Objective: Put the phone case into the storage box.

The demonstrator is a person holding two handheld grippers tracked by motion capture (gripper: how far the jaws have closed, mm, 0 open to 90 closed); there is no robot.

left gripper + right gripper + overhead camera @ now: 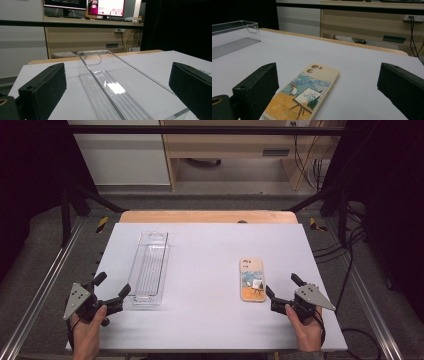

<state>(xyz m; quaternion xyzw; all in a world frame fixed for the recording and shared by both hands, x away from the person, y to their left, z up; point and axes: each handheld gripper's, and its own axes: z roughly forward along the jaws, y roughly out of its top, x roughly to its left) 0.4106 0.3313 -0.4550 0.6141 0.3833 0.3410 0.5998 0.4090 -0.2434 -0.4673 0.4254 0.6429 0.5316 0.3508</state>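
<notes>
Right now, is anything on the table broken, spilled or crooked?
Nothing stands out. The clear tray sits flat and looks whole, and the phone case lies picture side up on the white table. Nothing is spilled. Both grippers wait open nearby.

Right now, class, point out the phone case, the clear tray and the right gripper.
phone case (308,93): right gripper view, on its painted back.
clear tray (149,270): high view, on its ribbed floor.
right gripper (283,287): high view, midway between its open fingertips.

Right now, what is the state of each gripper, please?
Left gripper: open, holding nothing, near the clear plastic tray.
Right gripper: open, holding nothing, near the painted phone case.
</notes>
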